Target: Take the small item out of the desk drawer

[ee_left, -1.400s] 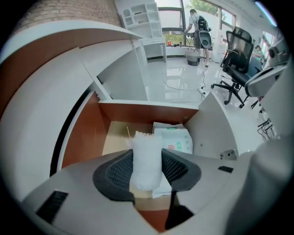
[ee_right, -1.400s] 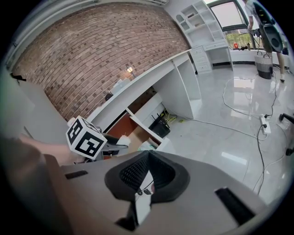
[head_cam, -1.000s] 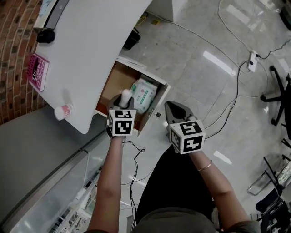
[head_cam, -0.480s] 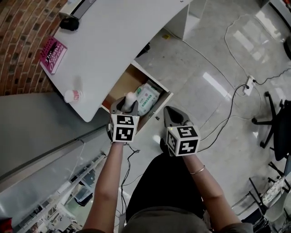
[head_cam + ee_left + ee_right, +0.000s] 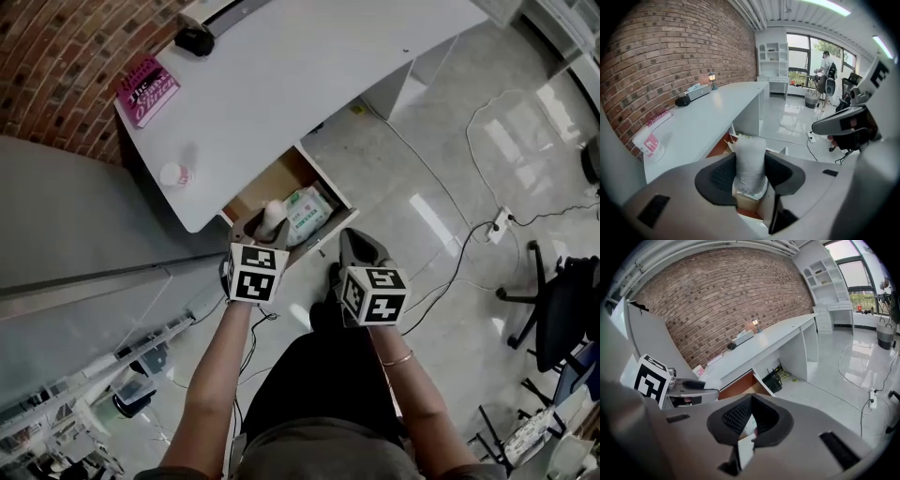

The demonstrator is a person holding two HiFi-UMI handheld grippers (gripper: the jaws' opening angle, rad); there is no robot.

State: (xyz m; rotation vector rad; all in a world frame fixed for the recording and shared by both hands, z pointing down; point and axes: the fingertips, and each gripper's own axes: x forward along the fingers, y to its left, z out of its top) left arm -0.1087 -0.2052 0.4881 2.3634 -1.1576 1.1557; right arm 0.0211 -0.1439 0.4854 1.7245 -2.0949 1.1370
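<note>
Under the white desk (image 5: 309, 75) the drawer (image 5: 277, 180) stands pulled out, its brown inside showing. A green-and-white packet (image 5: 308, 212) lies in it. My left gripper (image 5: 266, 225) is shut on a small white wrapped item (image 5: 273, 216), held above the drawer's front edge. In the left gripper view the white item (image 5: 750, 163) stands upright between the dark pads of the left gripper (image 5: 750, 174). My right gripper (image 5: 357, 247) hovers right of the drawer over the floor; in its own view the right gripper (image 5: 751, 422) has its pads together with nothing in them.
On the desk lie a pink book (image 5: 148, 89), a white cup (image 5: 175, 175) and a black device (image 5: 195, 40). A grey partition (image 5: 75, 234) stands at the left. Cables and a power strip (image 5: 497, 225) cross the glossy floor; an office chair (image 5: 562, 309) is at the right.
The head view has risen and swung, so the desk and drawer look smaller and farther. The left gripper keeps the white item and now sits over the drawer's front edge.
</note>
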